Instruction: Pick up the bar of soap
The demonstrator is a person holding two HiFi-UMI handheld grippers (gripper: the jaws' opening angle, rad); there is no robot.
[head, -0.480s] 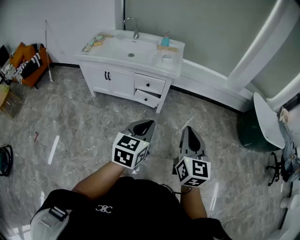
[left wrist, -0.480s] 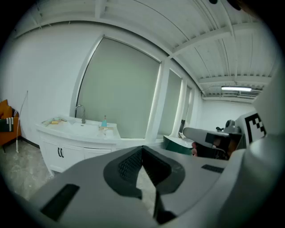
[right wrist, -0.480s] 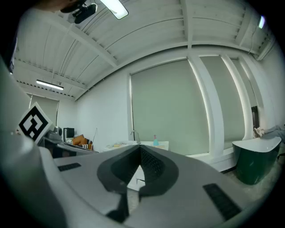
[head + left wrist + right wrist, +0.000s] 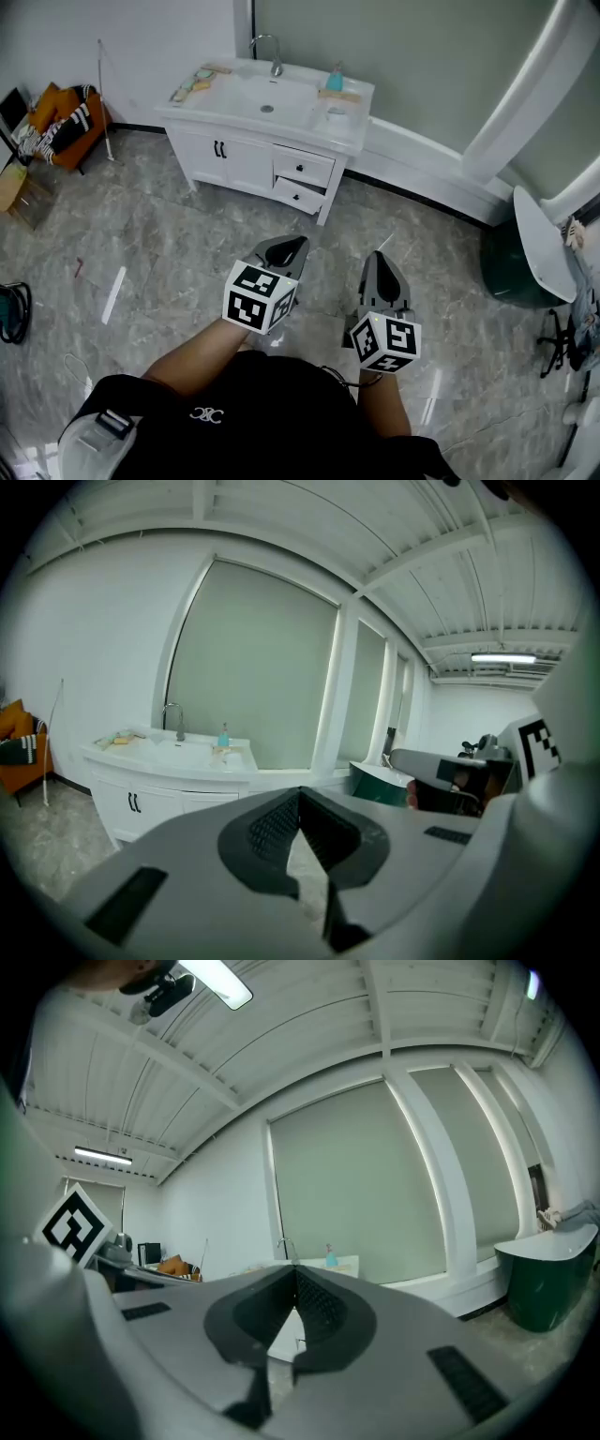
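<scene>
A white vanity point(image 4: 234, 150) with a sink point(image 4: 267, 98) and tap stands across the floor, well ahead of both grippers. Small yellow and green items point(image 4: 192, 86) lie at its left end. A blue bottle point(image 4: 335, 79) and a wooden dish point(image 4: 338, 96) sit at its right end. I cannot tell which of these is the bar of soap. My left gripper point(image 4: 289, 246) and right gripper point(image 4: 378, 259) are held side by side over the floor, both shut and empty. The vanity point(image 4: 169, 761) shows far beyond the shut left gripper point(image 4: 300, 795). The right gripper point(image 4: 294, 1273) points at the blue bottle point(image 4: 330, 1258).
One vanity drawer point(image 4: 298, 196) stands pulled out. An orange chair point(image 4: 58, 124) with striped cloth and a cardboard box point(image 4: 17, 195) are at the left wall. A dark green tub point(image 4: 514, 270) and a white curved panel point(image 4: 540, 240) stand at the right. Grey marble floor point(image 4: 169, 253) lies between.
The view has shifted slightly, so the vanity sits a little lower and further right in the head view. Both grippers stay shut and close to where they were.
</scene>
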